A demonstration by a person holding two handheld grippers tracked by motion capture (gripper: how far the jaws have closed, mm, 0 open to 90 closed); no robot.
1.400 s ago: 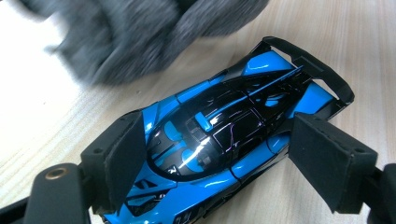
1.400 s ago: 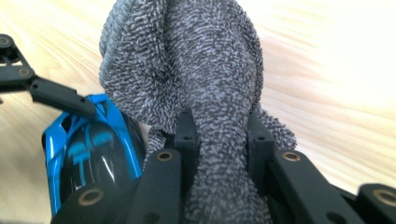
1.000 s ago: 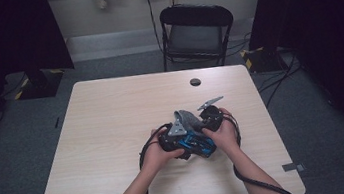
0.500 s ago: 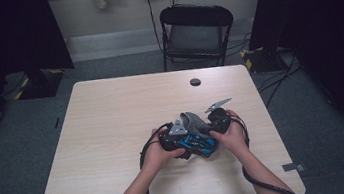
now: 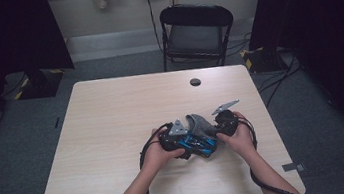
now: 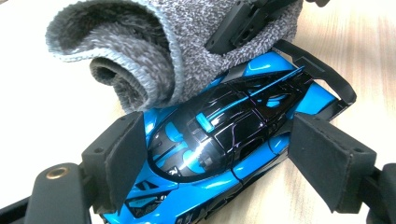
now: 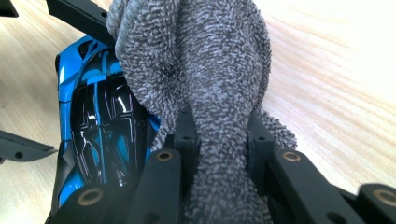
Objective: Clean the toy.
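A blue and black toy car (image 6: 219,135) lies on the wooden table (image 5: 112,115) in front of the person. My left gripper (image 6: 224,158) stands wide with its pads against the car's two sides, holding it down. A grey terry cloth (image 7: 210,70) is bunched between the jaws of my right gripper (image 7: 219,135), which is shut on it. The cloth drapes over one end of the car (image 7: 102,121) and hides that part. In the high view the left gripper (image 5: 186,145) and right gripper (image 5: 212,131) sit close together over the car (image 5: 197,146), with the cloth (image 5: 199,123) between them.
A small dark round spot (image 5: 195,82) marks the table's far side. A black folding chair (image 5: 196,28) stands beyond the far edge. Dark curtains flank the room, and cables trail from both grippers toward the near edge.
My right gripper has slid to the right with the cloth along the car. The left gripper and the car have stayed put.
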